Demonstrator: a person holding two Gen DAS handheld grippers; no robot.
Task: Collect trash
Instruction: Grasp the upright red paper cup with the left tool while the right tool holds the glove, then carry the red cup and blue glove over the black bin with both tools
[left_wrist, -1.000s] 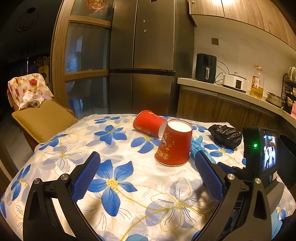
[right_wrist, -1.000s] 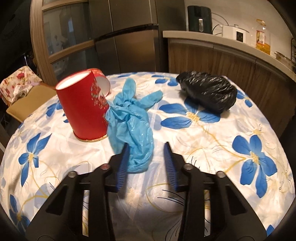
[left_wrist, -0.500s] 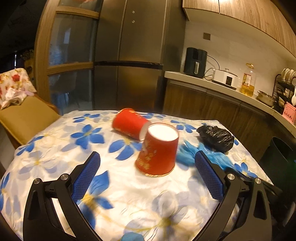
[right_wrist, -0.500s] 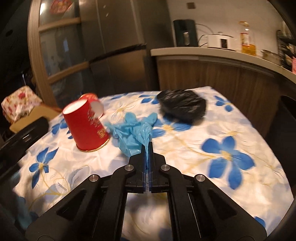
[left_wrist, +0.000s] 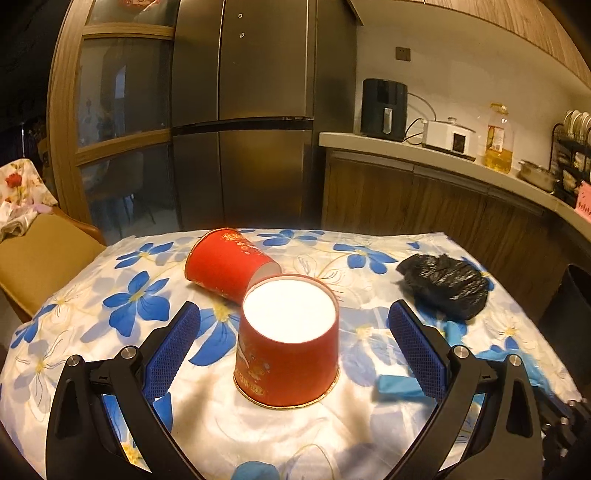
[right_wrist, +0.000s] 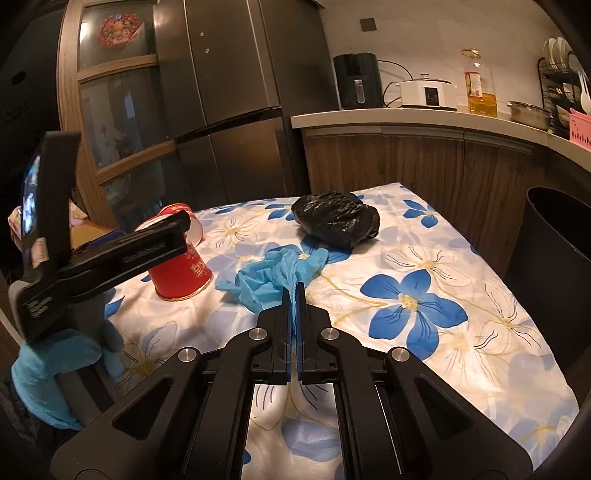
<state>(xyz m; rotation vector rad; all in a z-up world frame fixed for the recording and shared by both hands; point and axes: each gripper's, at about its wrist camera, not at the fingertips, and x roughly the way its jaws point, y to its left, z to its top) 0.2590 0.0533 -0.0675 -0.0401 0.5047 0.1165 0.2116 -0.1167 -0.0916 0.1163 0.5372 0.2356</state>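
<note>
glove | pinched in right claw for binning | cup upside-down between left claw's spread, untouching jaws

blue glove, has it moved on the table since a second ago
Yes. The blue glove lay flat beside the upside-down red cup; now the right gripper is shut on it and has dragged it away from the cup.

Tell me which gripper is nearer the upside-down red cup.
Left. The left gripper stands open with the upside-down red cup between its fingers, not yet touching. The right gripper is off to the side, shut on the blue glove.
</note>
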